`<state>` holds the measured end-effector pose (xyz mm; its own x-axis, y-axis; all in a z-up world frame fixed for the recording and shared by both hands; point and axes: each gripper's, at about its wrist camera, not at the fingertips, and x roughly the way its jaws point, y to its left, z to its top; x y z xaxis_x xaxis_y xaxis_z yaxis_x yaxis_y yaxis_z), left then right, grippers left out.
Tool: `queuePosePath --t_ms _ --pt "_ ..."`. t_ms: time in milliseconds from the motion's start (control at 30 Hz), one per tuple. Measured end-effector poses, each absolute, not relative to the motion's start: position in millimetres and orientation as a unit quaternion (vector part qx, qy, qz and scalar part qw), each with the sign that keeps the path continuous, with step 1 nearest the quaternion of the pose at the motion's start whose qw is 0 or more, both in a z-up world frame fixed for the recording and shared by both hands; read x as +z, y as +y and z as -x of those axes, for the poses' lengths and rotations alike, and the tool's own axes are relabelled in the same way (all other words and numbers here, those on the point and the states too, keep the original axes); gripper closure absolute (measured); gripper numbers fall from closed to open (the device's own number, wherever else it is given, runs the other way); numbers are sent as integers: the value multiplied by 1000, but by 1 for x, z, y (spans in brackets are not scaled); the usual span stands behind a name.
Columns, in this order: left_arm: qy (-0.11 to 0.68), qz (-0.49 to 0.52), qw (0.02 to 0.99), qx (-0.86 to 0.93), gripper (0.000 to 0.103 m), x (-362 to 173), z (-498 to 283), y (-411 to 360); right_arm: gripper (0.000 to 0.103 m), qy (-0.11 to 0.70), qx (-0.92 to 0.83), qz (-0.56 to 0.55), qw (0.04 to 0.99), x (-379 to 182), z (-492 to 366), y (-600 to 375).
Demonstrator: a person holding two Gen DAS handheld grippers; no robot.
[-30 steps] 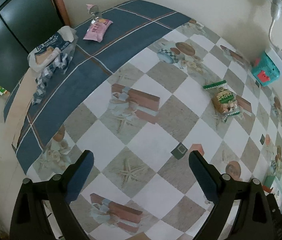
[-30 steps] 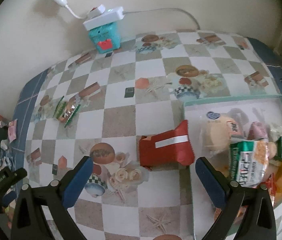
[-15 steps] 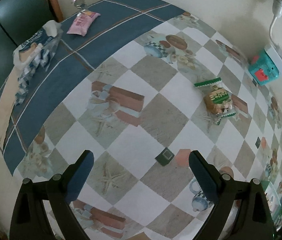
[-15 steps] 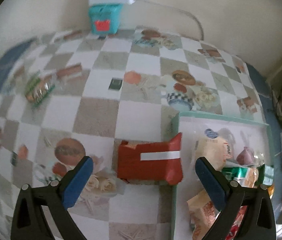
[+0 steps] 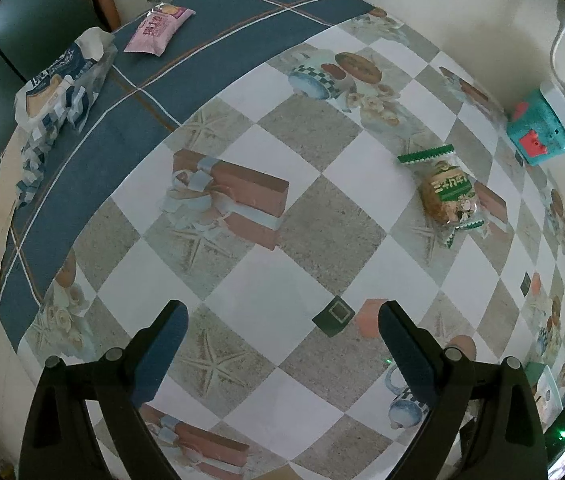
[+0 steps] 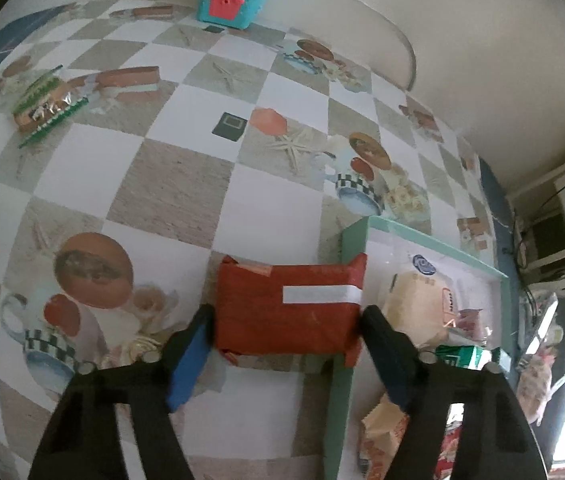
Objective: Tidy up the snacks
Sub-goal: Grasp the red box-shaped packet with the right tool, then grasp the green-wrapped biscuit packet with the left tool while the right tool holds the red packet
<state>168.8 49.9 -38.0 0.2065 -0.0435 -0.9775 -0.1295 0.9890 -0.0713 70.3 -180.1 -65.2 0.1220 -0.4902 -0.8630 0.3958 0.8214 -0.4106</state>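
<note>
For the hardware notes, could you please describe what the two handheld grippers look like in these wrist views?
Both look alike. The left gripper has matte black angular arms with round silver-grey bolts and two dark blue, flat, tapered fingers. The right gripper has the same black frame and blue fingers. No cables, markings or sleeves show.

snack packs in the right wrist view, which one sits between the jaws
The red pack with the white strip, lying against the bin's green rim. The green-edged pack lies far off; the others are inside the bin.

Right gripper [image 6: 284, 318] lowered over red packet [image 6: 288, 310], fingers closing, seemingly touching its ends.
</note>
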Motion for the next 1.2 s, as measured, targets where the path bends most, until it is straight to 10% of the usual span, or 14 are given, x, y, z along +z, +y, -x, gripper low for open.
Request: queuePosePath --t_ms 1200 --pt "592 102 799 -30 7 -45 -206 5 37 502 -210 -114 831 -27 -100 -196"
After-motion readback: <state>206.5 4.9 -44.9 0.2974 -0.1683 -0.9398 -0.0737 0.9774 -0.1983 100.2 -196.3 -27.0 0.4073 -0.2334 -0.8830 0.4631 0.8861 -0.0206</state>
